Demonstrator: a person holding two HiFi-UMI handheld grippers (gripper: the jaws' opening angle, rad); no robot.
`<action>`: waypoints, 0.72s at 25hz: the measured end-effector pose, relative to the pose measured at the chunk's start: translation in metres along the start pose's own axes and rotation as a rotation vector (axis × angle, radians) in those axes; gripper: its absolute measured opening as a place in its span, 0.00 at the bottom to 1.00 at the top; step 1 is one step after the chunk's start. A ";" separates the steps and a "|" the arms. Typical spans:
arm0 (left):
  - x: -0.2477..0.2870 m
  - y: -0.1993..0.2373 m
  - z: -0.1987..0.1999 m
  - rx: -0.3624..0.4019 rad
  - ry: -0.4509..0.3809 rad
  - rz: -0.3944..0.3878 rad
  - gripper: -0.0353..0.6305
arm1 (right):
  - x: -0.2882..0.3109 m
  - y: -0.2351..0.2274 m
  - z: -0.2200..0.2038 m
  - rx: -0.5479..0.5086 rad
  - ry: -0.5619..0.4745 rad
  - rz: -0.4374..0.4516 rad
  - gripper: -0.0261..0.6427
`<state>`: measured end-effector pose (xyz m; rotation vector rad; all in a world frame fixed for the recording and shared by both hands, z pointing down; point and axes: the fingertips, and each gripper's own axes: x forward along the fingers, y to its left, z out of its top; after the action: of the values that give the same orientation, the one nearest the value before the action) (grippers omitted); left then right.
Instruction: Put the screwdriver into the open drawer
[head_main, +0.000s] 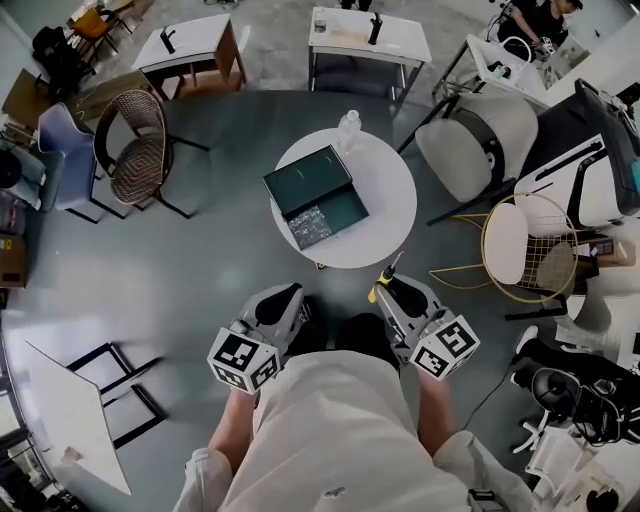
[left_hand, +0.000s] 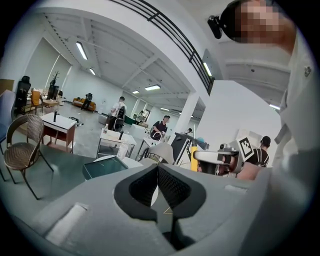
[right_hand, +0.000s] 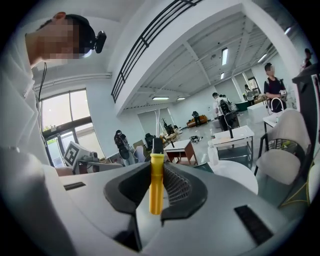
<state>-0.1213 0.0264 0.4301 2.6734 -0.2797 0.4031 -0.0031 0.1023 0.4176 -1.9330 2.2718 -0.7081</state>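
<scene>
We hold both tongs close in front of our body, side by side and apart from each other. The right tongs (right_hand: 158, 169) are clenched on the screwdriver (right_hand: 156, 183): its yellow handle stands upright between the ribbed pads, the butt end hanging below them toward us, and the black collar and thin metal shaft stick out past the tips, away from us. The left tongs (left_hand: 157, 168) are pressed together with nothing between them, the dark pads meeting at their tips. Ahead of both tongs, well apart from them, stands a round white worktop (head_main: 392, 196). On it lies the open drawer (head_main: 318, 197), a dark green box with its lid or upper part tilted back on the far side; something pale and glinting lies in its near half, though we cannot tell what. From the left tongs the drawer shows just beyond and to the left of the tips. A clear bottle (head_main: 348, 128) stands at the worktop's far edge, beyond the drawer. The screwdriver is outside the drawer, in the right tongs' grip short of the worktop's near rim.
</scene>
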 end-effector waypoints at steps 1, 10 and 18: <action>0.001 0.004 -0.004 -0.001 0.013 -0.008 0.07 | 0.001 -0.001 -0.003 0.008 0.002 -0.012 0.16; 0.021 0.014 -0.006 -0.032 0.028 -0.002 0.07 | 0.006 -0.024 -0.018 0.047 0.067 -0.023 0.16; 0.026 0.035 0.013 -0.071 -0.043 0.140 0.07 | 0.046 -0.050 0.019 -0.019 0.075 0.099 0.16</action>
<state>-0.1029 -0.0137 0.4399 2.6039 -0.4866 0.3713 0.0398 0.0482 0.4303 -1.8172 2.4072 -0.7625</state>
